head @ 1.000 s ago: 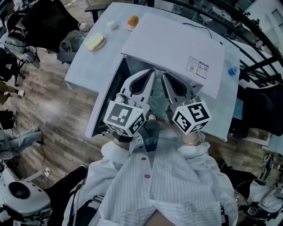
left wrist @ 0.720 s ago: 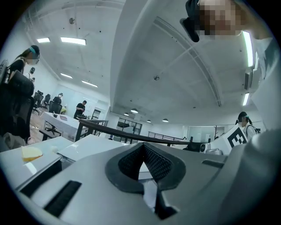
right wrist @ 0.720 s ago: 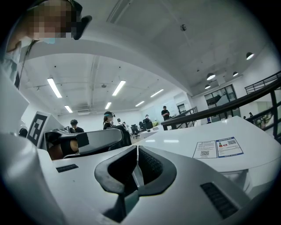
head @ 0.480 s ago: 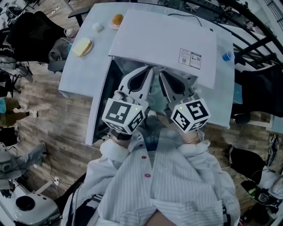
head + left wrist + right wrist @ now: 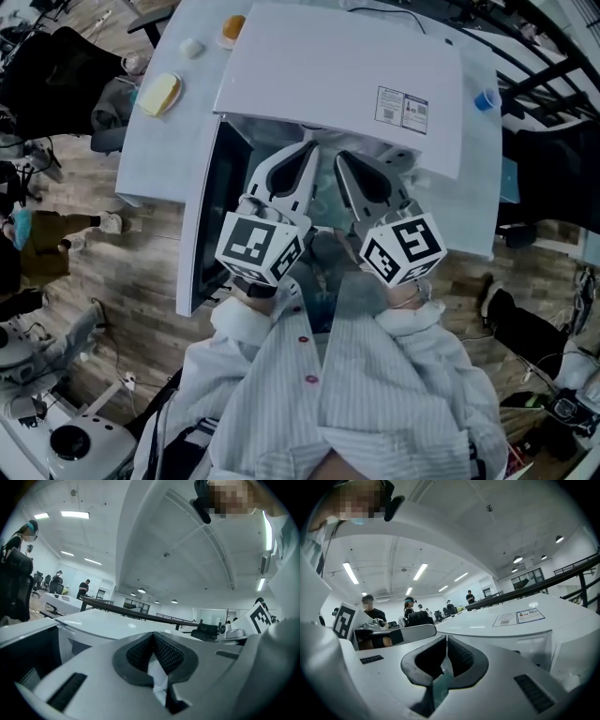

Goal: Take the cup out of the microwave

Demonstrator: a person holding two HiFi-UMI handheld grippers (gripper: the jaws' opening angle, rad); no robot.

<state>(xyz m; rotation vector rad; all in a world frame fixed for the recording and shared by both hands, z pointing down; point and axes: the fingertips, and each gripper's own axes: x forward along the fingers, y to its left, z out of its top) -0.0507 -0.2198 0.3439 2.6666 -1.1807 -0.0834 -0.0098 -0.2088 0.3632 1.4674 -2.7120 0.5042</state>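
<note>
So, step in hand: the approach. The door is open, both claws are lined up at the mouth, and by my read nothing is lifted yet.
Microwave: white box on the counter, dead ahead at 12 o'clock from the person.
Door: swung wide out toward 9 o'clock, with its dark pane showing.
Left claw: pads pressed together with nothing gripped, nose level at the opening, a touch to 11 o'clock.
Right claw: pads together too, only a sliver showing between them. It's empty and sits just beside its partner, a touch to 1 o'clock.
Cup: not in sight! The microwave's roof and the two claws cover the cavity. My guess is that it sits inside, beyond the tips.
Next move calls for: one claw spreading its jaws before it goes in. It then slips under the roof toward 12 o'clock, straddles the cup's wall and clamps gently.
Watch for: the lip of the opening and the door's edge at 9 o'clock. There's little headroom, and the cup should stay upright on the way back to 6 o'clock.
</note>
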